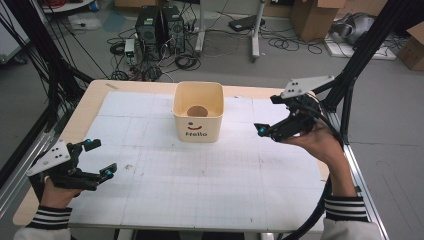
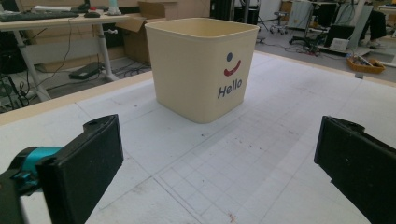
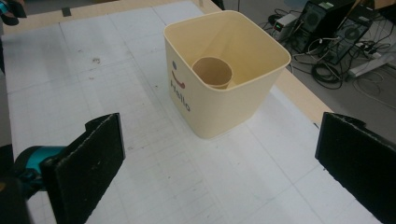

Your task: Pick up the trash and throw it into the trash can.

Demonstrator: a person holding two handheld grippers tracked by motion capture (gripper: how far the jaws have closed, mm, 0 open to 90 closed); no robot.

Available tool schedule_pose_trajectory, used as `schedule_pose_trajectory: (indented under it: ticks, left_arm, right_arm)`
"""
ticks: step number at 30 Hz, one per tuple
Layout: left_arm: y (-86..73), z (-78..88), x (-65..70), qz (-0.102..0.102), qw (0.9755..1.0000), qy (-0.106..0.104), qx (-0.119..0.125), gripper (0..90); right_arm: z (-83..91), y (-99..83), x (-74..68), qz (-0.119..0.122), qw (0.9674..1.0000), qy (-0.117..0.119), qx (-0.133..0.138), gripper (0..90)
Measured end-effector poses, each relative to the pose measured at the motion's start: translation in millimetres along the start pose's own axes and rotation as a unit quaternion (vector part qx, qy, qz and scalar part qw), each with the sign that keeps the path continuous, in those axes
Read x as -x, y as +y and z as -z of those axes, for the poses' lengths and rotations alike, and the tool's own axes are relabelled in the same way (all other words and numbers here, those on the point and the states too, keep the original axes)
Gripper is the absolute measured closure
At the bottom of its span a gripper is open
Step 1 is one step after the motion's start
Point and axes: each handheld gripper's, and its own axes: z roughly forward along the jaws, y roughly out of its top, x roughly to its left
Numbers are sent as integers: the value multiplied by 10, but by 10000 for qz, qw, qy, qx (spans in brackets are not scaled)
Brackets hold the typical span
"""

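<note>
Two grippers we're holding spread, empty: left gripper [image 1: 100,159] lower left, right gripper [image 1: 267,116] right. Cream bin [image 1: 198,131] reading "Hello" is sitting upper centre, paper cup [image 1: 197,110] inside.

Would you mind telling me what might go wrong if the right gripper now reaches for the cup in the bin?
The brown paper cup sits deep inside the cream square plastic bin, so the open right gripper may knock the rim going in.

The bin stands loose on the white gridded mat, with the open left gripper well away from it, so a nudge could slide or tip it.

The thin cup may crush if squeezed hard.
</note>
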Motion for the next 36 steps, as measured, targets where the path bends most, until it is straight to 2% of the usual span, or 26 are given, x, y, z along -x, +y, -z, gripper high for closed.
schedule_pose_trajectory:
  ticks: [8, 18, 20, 22, 26, 31, 34, 36]
  left_arm:
    - [-4, 3, -4, -12, 10000, 11, -21, 18]
    - [-7, 9, -9, -13, 10000, 12, -19, 17]
    - [-11, 4, -9, -10, 10000, 19, -30, 17]
    - [-15, 1, -8, -6, 10000, 11, -36, 17]
    - [-14, 5, -14, -13, 10000, 16, -33, 17]
    - [-17, -1, -11, -2, 10000, -2, -35, 17]
    - [-17, 1, -10, -1, 10000, -5, -28, 17]
    - [-17, 0, -10, 14, 10000, -13, -7, 17]
  right_arm:
    - [28, -482, -149, -278, 9979, -183, 549, 2]
    - [-47, -961, -281, -509, 9932, -317, 1002, 3]
    - [-59, -1047, -296, -556, 9918, -315, 1103, 2]
    - [-56, -1115, -313, -533, 9902, -417, 1224, 2]
    - [-21, -1237, -328, -662, 9840, -456, 1590, 2]
    - [-47, -1401, -367, -761, 9797, -504, 1784, 3]
    - [-80, -1472, -379, -812, 9796, -530, 1758, 3]
    - [-76, -1502, -394, -827, 9771, -535, 1887, 3]
